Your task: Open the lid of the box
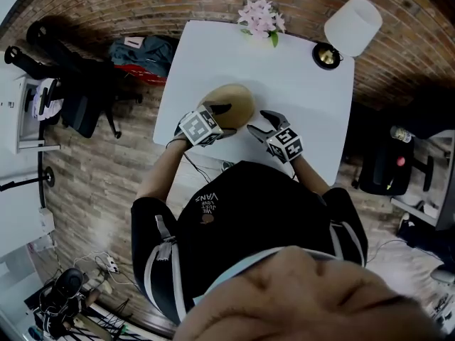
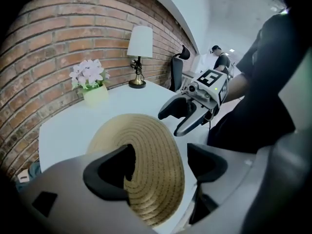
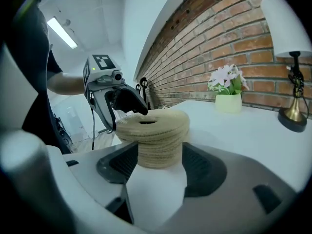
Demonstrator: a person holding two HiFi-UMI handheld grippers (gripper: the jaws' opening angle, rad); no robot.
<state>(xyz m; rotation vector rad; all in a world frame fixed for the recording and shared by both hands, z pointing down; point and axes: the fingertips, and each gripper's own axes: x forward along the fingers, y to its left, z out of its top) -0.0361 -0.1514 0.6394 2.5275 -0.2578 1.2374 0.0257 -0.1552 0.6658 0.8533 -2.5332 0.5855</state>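
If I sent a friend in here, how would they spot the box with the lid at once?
Find the white table against the brick wall. At its near edge, away from the pink flowers and white-shaded lamp, sits the round, straw-coloured woven box, the only coiled basketwork there.

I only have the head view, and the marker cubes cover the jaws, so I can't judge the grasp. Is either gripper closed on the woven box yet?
Observer: No. The right gripper view shows the right gripper open, with the woven box standing between its jaws.
Operator: And the left one?
Observer: The left gripper is open too, over the lid. In its own view one jaw overlaps the lid's middle and the other sits off its edge.
Operator: Is the lid still on?
Observer: Yes. Seen from the side in the right gripper view, it sits level on the box and is wider than the body below.
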